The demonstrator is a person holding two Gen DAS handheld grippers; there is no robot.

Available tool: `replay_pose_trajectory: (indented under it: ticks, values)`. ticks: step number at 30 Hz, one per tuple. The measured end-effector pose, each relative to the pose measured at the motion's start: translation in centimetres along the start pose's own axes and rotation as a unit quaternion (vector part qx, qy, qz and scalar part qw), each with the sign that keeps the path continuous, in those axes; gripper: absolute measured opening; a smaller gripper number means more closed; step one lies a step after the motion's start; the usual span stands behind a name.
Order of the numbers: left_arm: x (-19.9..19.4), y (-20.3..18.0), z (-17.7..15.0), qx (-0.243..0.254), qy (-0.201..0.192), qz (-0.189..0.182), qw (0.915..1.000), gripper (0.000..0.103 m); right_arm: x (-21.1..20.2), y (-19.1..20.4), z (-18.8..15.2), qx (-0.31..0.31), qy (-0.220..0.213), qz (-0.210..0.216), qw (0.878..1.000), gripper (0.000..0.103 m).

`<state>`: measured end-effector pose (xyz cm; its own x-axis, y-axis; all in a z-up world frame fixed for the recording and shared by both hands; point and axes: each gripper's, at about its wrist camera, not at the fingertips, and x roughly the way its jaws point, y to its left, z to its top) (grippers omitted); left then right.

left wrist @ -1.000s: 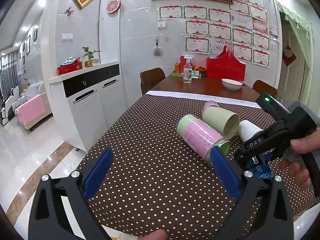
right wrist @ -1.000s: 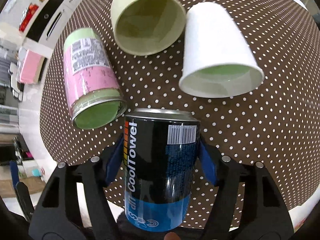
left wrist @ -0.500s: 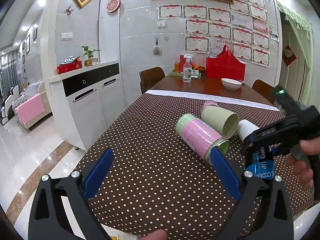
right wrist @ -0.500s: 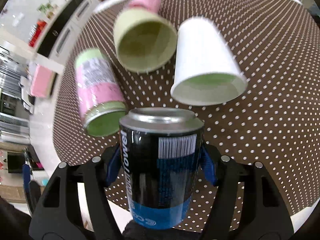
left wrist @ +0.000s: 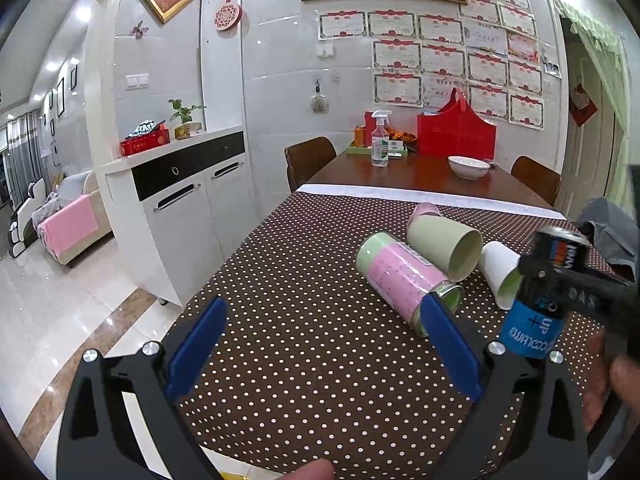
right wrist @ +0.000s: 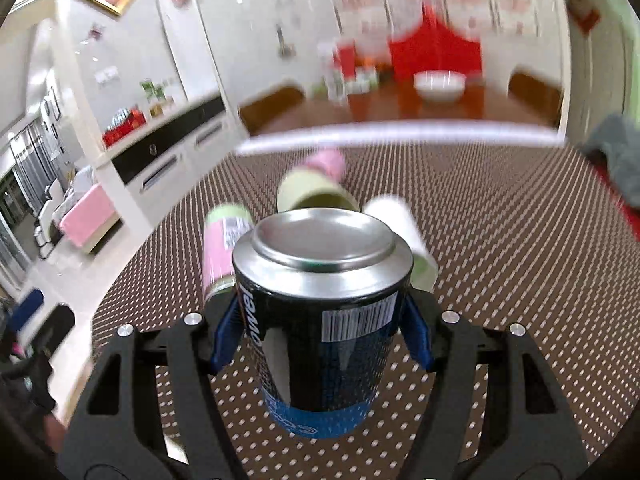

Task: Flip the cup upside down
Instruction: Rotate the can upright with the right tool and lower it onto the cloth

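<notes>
My right gripper (right wrist: 322, 332) is shut on a black and blue can-shaped cup (right wrist: 320, 320), its closed metal end up and tilted toward the camera. In the left wrist view the cup (left wrist: 540, 300) hangs tilted above the dotted tablecloth (left wrist: 300, 320), held by the right gripper (left wrist: 560, 280). My left gripper (left wrist: 320, 348) is open and empty, low over the near table edge. A pink and green can (left wrist: 404, 276), a pale green cup (left wrist: 444, 246) and a white paper cup (left wrist: 500, 274) lie on their sides.
A pink cup (left wrist: 426, 212) lies behind the green one. A white bowl (left wrist: 468, 166), a spray bottle (left wrist: 379, 144) and a red bag (left wrist: 456, 132) stand at the far end. A grey cloth (left wrist: 612, 232) lies at the right. A white cabinet (left wrist: 188, 200) stands left.
My right gripper has swung up from pointing down at the table to nearly level, turning the black and blue cup so its metal end faces up. The left gripper has not moved.
</notes>
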<state>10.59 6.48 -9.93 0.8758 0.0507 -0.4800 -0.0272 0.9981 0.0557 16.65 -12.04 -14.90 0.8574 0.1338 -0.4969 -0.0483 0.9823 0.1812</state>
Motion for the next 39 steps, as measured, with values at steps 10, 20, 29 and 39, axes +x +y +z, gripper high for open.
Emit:
replay_pose_trajectory:
  ticks: [10, 20, 29, 39]
  values:
    - [-0.1, 0.1, -0.2, -0.001, 0.002, -0.001, 1.0, 0.096, -1.3, 1.9, -4.3, -0.051, -0.101, -0.067, 0.991, 0.066]
    - [0.1, 0.1, -0.6, -0.005, 0.006, -0.005, 1.0, 0.096, -1.0, 3.0, -6.1, -0.068, -0.087, -0.071, 0.991, 0.066]
    - [0.1, -0.2, -0.7, -0.004, 0.008, -0.007, 0.9999, 0.096, -1.2, 3.1, -6.8, -0.056, -0.062, -0.07, 0.994, 0.066]
    - [-0.4, -0.5, -0.5, -0.007, 0.002, -0.01, 0.9999, 0.096, -2.7, 3.4, -6.2, -0.061, -0.059, -0.062, 0.994, 0.097]
